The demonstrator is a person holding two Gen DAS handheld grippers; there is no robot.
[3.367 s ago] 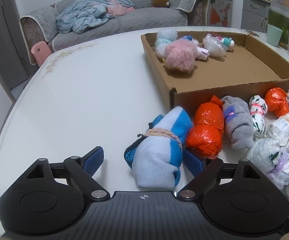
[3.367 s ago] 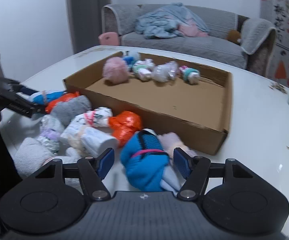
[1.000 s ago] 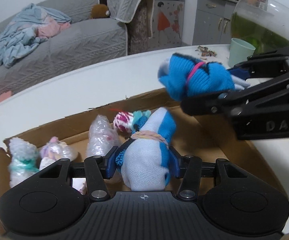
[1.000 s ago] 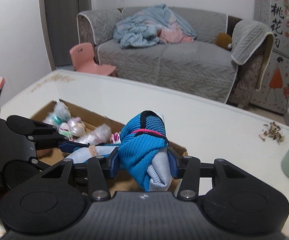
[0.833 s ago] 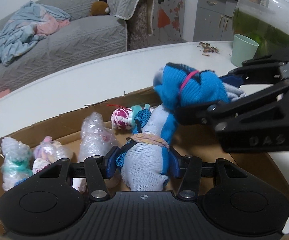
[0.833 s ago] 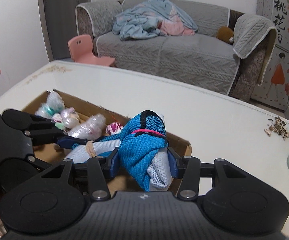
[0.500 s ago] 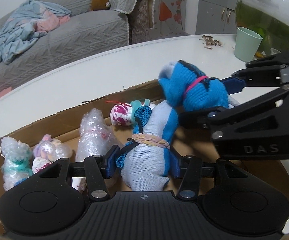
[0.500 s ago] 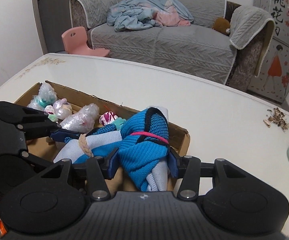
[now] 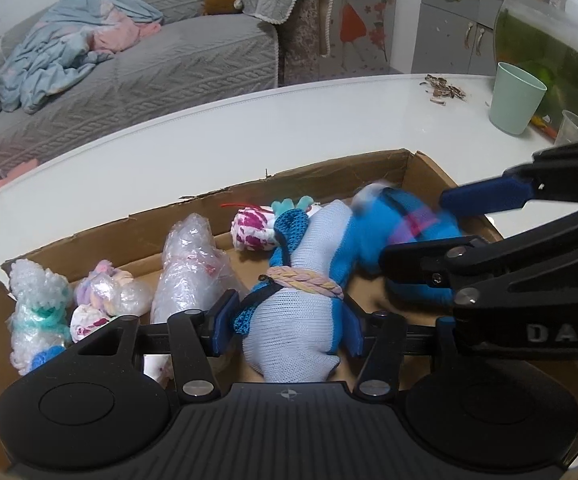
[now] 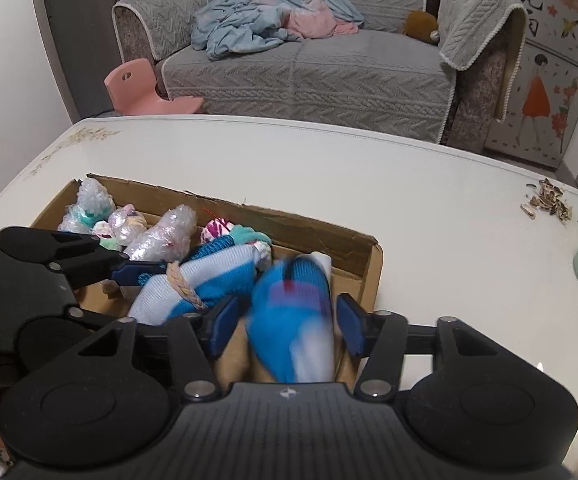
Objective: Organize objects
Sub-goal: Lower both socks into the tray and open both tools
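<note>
A cardboard box (image 9: 329, 168) (image 10: 289, 224) lies on the white table. My left gripper (image 9: 287, 326) is low inside it. Its jaws are opening around a white and light-blue sock bundle (image 9: 297, 320) (image 10: 209, 276) tied with a braided band, which rests on the box floor with the pads just off its sides. My right gripper (image 10: 283, 328) (image 9: 415, 228) reaches in from the right, its jaws opening too. A bright blue bundle (image 10: 289, 320) (image 9: 389, 224) with a pink band sits blurred between its pads, with gaps on both sides.
Bubble-wrapped bundles (image 9: 193, 264) and a pink-patterned bundle (image 9: 249, 232) line the box's far wall. A mint cup (image 9: 517, 98), a clear plastic cup (image 9: 575, 128), a glass bowl (image 9: 561, 40) and seed shells (image 9: 445, 90) stand on the table at the right. A sofa is behind.
Both grippers sank into the box with their bundles. The right jaws widened and the bright blue bundle slipped down out of their grip. The white and blue bundle now lies on the box floor.
</note>
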